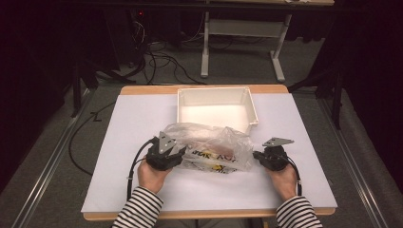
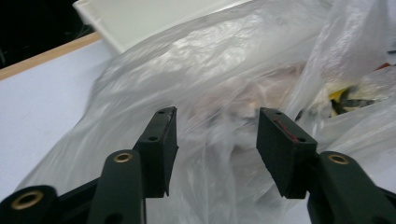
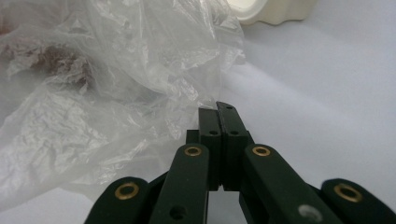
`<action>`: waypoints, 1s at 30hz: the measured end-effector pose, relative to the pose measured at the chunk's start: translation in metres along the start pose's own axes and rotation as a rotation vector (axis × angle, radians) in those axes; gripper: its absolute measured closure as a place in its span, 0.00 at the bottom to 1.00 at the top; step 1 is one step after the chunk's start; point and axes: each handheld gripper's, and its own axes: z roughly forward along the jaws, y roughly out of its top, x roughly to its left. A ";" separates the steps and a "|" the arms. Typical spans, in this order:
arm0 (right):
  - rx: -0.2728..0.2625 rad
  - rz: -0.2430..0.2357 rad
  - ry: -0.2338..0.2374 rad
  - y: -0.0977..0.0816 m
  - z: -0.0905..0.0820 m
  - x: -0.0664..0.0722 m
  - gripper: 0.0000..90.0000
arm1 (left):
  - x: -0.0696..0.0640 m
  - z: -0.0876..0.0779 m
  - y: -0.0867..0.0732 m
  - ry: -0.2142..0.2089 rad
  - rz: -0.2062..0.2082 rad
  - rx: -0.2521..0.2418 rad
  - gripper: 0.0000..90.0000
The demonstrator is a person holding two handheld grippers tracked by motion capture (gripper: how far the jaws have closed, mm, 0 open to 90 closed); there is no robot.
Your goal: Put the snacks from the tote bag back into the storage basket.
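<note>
A crumpled clear plastic bag with printed packets inside lies on the white table sheet, in front of a white tray. My left gripper is at the bag's left end. In the left gripper view it stands open, with bag film bulging between and beyond the jaws and neither pad pressing on it. My right gripper is at the bag's right end. In the right gripper view it is shut, its tips right against the bag's edge; I see no film pinched.
The white tray is empty and sits at the table's far middle; its corner shows past the bag. Bare white sheet lies left, right and in front of the bag. The wooden table edge runs behind the tray.
</note>
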 end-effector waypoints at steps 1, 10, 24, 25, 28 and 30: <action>-0.001 -0.005 0.001 0.000 0.000 0.001 1.00 | 0.004 -0.001 -0.002 0.004 -0.017 0.007 0.53; 0.002 -0.024 0.009 0.003 0.003 0.010 1.00 | 0.027 0.022 -0.013 -0.004 -0.150 0.072 0.45; 0.005 -0.065 0.049 0.015 0.013 0.036 1.00 | 0.018 0.045 -0.015 -0.157 -0.127 0.081 0.53; 0.004 -0.066 0.056 0.015 0.015 0.037 1.00 | 0.018 0.045 -0.015 -0.161 -0.123 0.081 0.53; 0.010 -0.074 0.060 0.016 0.017 0.039 1.00 | 0.018 0.045 -0.016 -0.171 -0.107 0.089 0.54; 0.009 -0.067 0.069 0.017 0.018 0.041 1.00 | 0.017 0.045 -0.016 -0.182 -0.098 0.095 0.56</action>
